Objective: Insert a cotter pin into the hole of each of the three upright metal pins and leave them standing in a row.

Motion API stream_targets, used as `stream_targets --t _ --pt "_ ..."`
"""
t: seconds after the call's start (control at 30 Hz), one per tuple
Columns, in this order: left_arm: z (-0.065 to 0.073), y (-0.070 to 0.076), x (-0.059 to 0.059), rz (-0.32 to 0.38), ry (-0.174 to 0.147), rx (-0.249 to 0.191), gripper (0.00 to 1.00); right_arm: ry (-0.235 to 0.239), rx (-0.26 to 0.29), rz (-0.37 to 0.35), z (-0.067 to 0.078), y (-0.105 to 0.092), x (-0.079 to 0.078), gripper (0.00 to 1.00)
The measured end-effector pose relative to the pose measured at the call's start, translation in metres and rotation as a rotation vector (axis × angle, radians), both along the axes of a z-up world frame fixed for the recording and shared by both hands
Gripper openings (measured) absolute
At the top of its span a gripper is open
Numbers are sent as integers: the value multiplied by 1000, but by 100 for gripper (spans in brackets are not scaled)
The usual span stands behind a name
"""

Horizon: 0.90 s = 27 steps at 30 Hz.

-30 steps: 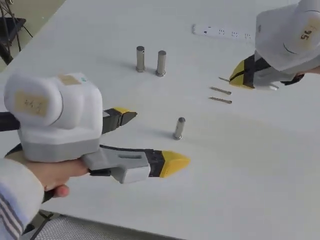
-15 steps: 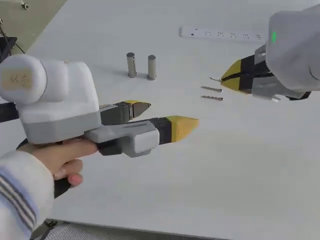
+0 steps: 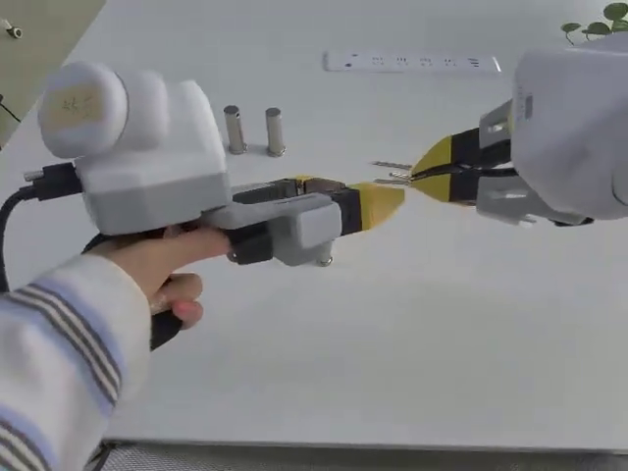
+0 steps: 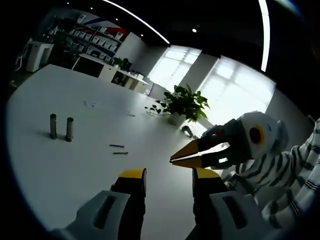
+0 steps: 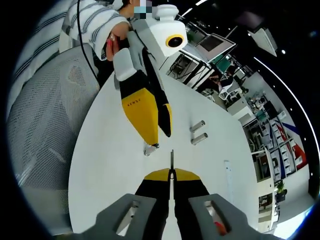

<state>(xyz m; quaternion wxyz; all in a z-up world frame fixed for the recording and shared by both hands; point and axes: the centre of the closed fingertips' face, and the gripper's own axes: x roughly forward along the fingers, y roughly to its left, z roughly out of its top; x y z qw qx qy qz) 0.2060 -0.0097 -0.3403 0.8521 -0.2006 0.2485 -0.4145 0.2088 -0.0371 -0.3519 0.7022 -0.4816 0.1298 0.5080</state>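
Two steel pins (image 3: 234, 128) (image 3: 275, 130) stand side by side at the back of the white table. A third pin (image 3: 324, 259) stands nearer, mostly hidden under my left gripper (image 3: 365, 199); its top shows below that gripper's yellow jaw tip (image 5: 149, 149). The left gripper (image 4: 170, 176) is open with nothing between its jaws. My right gripper (image 3: 420, 175) is shut on a thin cotter pin (image 5: 171, 161) that sticks out forward, a short way from the left jaw tips. Two more cotter pins (image 4: 117, 146) (image 4: 120, 153) lie on the table behind.
A white power strip (image 3: 412, 62) lies along the table's far edge. A potted plant (image 4: 182, 102) stands at the far end. A grey mesh chair (image 5: 45, 125) is at the near table edge. A striped sleeve (image 3: 59, 373) holds the left gripper.
The left gripper has moved forward and right over the lone steel pin, jaws narrower. The right gripper has risen from the cotter pins with one in its jaws and come left.
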Motion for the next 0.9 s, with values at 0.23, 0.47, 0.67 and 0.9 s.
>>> stream_targets --t 0.23,0.47,0.67,0.9 --pt "-6 -11 -2 -51 15 11 24 -5 29 -15 -1 0 -7 0" --pt "-13 -25 -8 -97 34 4 15 -2 47 -26 -3 -5 -14 0" --pt "-17 -36 -17 -88 80 -65 10 3 58 -43 -9 -13 -24 0" --pt "-18 -41 -24 -72 112 -104 2 9 69 -55 -11 -16 -36 0"
